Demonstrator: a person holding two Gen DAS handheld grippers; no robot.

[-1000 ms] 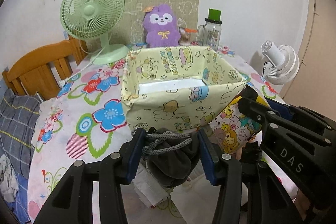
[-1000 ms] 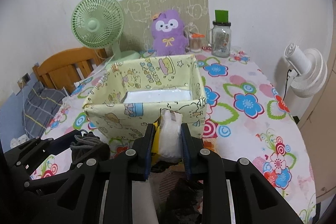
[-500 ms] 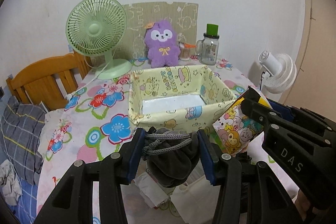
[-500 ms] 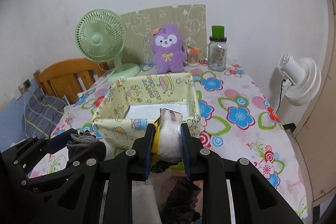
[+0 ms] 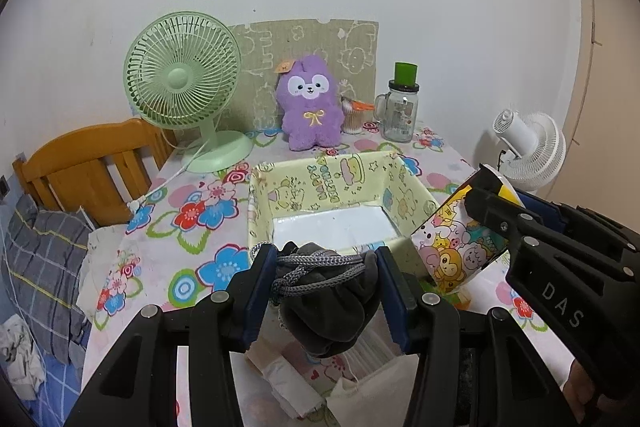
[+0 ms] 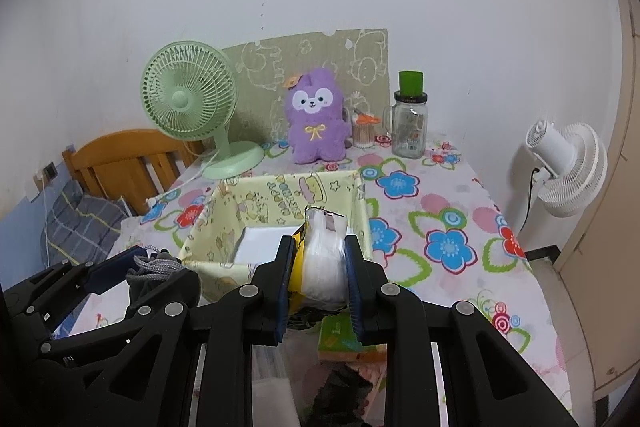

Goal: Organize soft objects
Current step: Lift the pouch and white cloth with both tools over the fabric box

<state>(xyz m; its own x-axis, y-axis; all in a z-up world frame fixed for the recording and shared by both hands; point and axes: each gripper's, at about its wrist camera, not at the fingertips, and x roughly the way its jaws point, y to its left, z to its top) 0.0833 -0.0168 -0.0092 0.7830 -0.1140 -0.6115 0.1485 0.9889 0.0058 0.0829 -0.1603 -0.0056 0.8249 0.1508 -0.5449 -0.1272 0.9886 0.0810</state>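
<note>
Grey fabric fills my left tongs (image 5: 326,269): they are clenched on a dark drawstring pouch (image 5: 332,301), held just in front of the yellow cartoon-print box (image 5: 344,179) on the floral worktop (image 6: 448,223). My right tongs (image 6: 318,259) grip a cartoon-print packet (image 5: 456,247) with a white plastic end, held over the box's near right corner. Behind the box stand a purple plush (image 5: 310,105) and a green fan (image 5: 182,71).

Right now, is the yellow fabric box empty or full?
Empty as far as visible: the fabric box shows only its bare white bottom; the near corner is hidden.
</note>
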